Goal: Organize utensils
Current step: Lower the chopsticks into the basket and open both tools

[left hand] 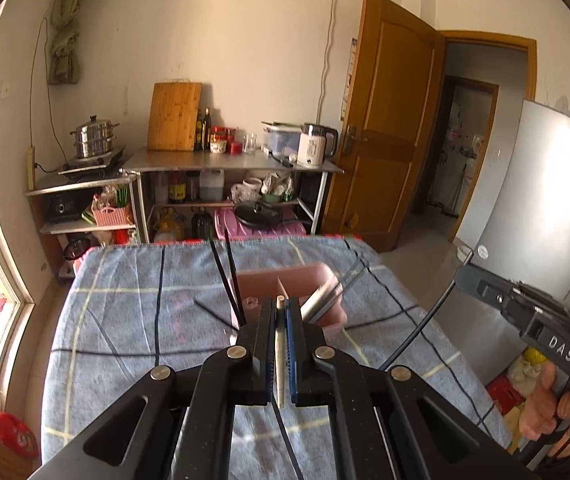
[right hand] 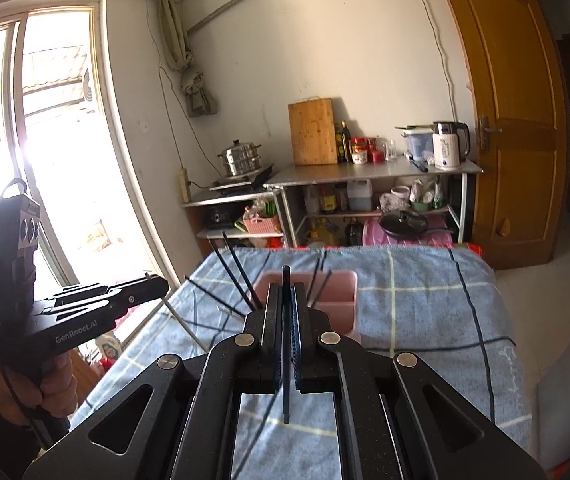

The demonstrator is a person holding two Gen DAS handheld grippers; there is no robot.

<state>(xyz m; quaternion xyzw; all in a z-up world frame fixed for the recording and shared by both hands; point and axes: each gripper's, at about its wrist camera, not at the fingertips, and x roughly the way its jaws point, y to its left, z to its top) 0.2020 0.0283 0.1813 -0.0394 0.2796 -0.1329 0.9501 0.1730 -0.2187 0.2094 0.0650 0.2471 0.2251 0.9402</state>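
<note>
A pink divided utensil holder point(left hand: 285, 280) stands on the blue checked cloth point(left hand: 133, 320); it also shows in the right wrist view point(right hand: 333, 300). Two black chopsticks point(left hand: 227, 280) lean out of its left compartment, and a metal utensil point(left hand: 321, 300) lies tilted in its right one. My left gripper point(left hand: 281, 304) is shut on a pale chopstick point(left hand: 280, 360), just before the holder. My right gripper point(right hand: 285, 292) is shut on a black chopstick point(right hand: 285, 344) above the holder's near side. A loose black chopstick point(left hand: 213, 311) lies on the cloth left of the holder.
Steel tables with a cutting board point(left hand: 174, 117), steamer pot point(left hand: 94, 137) and kettle point(left hand: 313, 145) stand beyond the table. A wooden door point(left hand: 385, 128) is open at right, with a fridge point(left hand: 533, 208) nearer. A window point(right hand: 45, 160) is at the left.
</note>
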